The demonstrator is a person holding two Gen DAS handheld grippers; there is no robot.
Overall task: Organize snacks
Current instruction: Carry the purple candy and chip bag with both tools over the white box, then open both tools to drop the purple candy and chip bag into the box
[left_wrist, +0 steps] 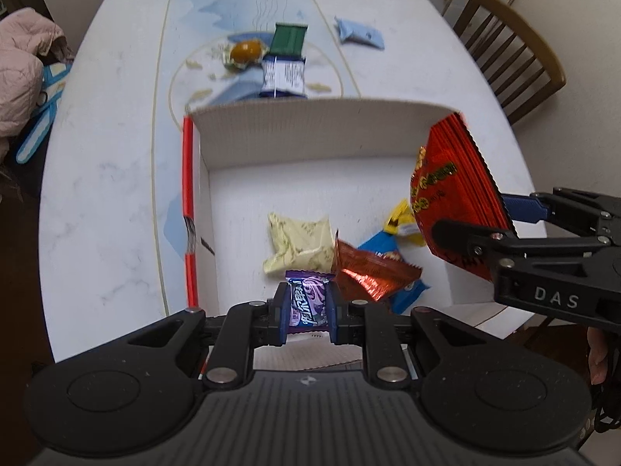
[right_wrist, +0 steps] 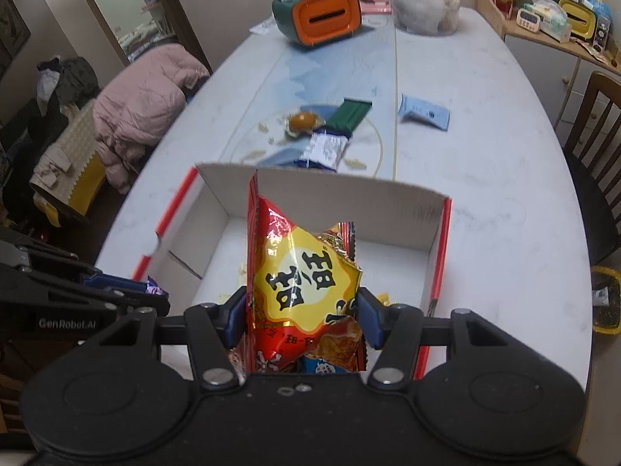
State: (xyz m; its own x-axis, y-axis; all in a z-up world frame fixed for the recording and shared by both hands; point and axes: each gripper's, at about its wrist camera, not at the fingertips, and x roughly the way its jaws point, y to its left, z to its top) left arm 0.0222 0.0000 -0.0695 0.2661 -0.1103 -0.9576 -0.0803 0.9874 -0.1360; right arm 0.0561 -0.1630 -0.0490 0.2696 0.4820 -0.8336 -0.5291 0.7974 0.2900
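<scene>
My left gripper is shut on a small purple candy packet, held above the near edge of an open white cardboard box with red sides. My right gripper is shut on a red and yellow snack bag, held upright over the box; that bag shows at the right in the left wrist view. Inside the box lie a pale green packet, an orange foil packet, a blue packet and a yellow one.
On the table beyond the box lie a green packet, a blue and white packet, a wrapped brown sweet and a light blue packet. An orange and green holder stands far back. A wooden chair is on the right.
</scene>
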